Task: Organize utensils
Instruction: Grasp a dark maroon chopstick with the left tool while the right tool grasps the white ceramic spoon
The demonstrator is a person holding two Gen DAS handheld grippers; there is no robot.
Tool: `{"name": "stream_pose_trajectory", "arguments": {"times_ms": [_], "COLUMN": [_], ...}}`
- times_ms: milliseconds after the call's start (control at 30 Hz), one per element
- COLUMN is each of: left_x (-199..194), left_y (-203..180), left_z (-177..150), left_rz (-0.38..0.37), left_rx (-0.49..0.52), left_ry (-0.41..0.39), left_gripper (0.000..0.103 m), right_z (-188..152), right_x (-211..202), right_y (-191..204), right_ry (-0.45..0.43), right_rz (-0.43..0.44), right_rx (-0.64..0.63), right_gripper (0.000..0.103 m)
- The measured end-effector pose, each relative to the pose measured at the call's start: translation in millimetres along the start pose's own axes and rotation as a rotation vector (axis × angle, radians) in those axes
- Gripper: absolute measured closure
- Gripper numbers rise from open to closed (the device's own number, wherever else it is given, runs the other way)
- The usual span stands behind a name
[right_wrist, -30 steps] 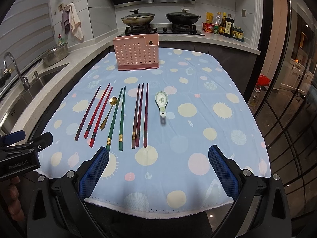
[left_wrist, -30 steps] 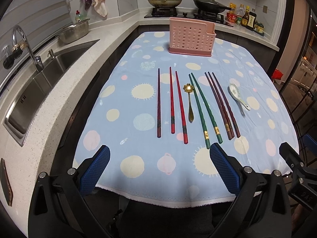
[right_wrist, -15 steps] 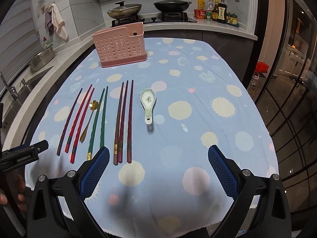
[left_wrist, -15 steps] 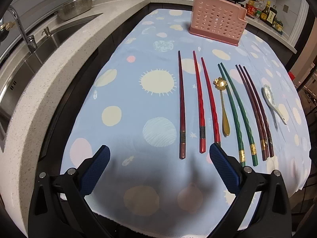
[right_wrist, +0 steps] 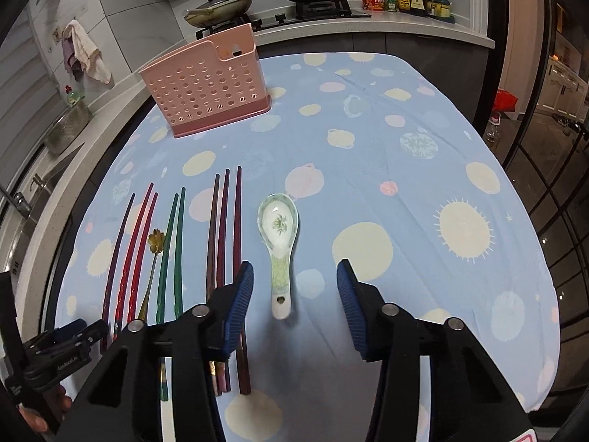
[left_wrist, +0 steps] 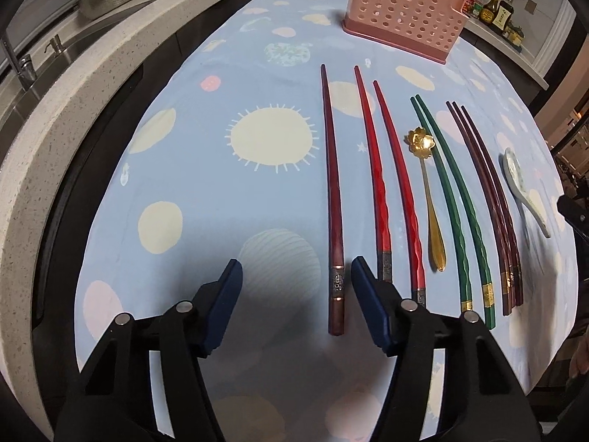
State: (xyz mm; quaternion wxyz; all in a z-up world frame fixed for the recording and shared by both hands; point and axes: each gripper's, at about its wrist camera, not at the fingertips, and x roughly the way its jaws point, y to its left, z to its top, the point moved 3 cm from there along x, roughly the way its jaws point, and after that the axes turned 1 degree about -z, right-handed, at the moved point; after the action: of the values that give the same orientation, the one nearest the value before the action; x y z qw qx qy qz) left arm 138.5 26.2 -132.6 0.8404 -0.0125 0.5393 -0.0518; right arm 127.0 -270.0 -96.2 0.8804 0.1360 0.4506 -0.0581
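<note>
Both grippers are seen closing, neither yet pressing on anything. Between the narrowing jaws of the left gripper [left_wrist: 296, 283] lies the thick end of the dark red chopstick [left_wrist: 333, 202], nearer the right-hand pad but not touched by it. Between the jaws of the right gripper [right_wrist: 294, 287] lies the handle of the ceramic spoon [right_wrist: 278, 243], with clear cloth on either side of it. Places are given from the pink utensil holder [right_wrist: 206, 86], which stands upright at the far end of the tablecloth [right_wrist: 405, 184]: the row of utensils is laid out well in front of it, tips pointing towards it, with the dark red chopstick at the left end of the row and the spoon at the right end. Between them lie the red pair [left_wrist: 383, 184], the gold spoon [left_wrist: 429, 199], the green pair [left_wrist: 456, 199] and the dark brown chopsticks [left_wrist: 489, 199]. The chopstick is judged light, stiff and smooth, likely to pivot if pinched far from its middle; a hold a little up from the banded end is suggested. The spoon is judged glazed, slippery and breakable, best taken across its handle.
</note>
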Motion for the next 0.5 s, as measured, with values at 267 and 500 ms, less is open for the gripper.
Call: {"name": "stream_pose_trajectory", "arguments": {"times_ms": [267,500], "left_x": [-1,-2], "left_y": [-5,-8], "left_z": [0,-1], "left_rz": [-0.043,-0.072], "left_rx": [0.012,0.019], "left_ry": [0.003,-0.001], "left_gripper": [0.06,0.082], "right_z": [-8,-16], "right_x": [36,45], "right_y": [4,1], "right_ry": [0.097,0.122], "right_rz": [0.05,0.087], "right_rx": [0.031,0.057], "right_gripper": [0.084,0.09]}}
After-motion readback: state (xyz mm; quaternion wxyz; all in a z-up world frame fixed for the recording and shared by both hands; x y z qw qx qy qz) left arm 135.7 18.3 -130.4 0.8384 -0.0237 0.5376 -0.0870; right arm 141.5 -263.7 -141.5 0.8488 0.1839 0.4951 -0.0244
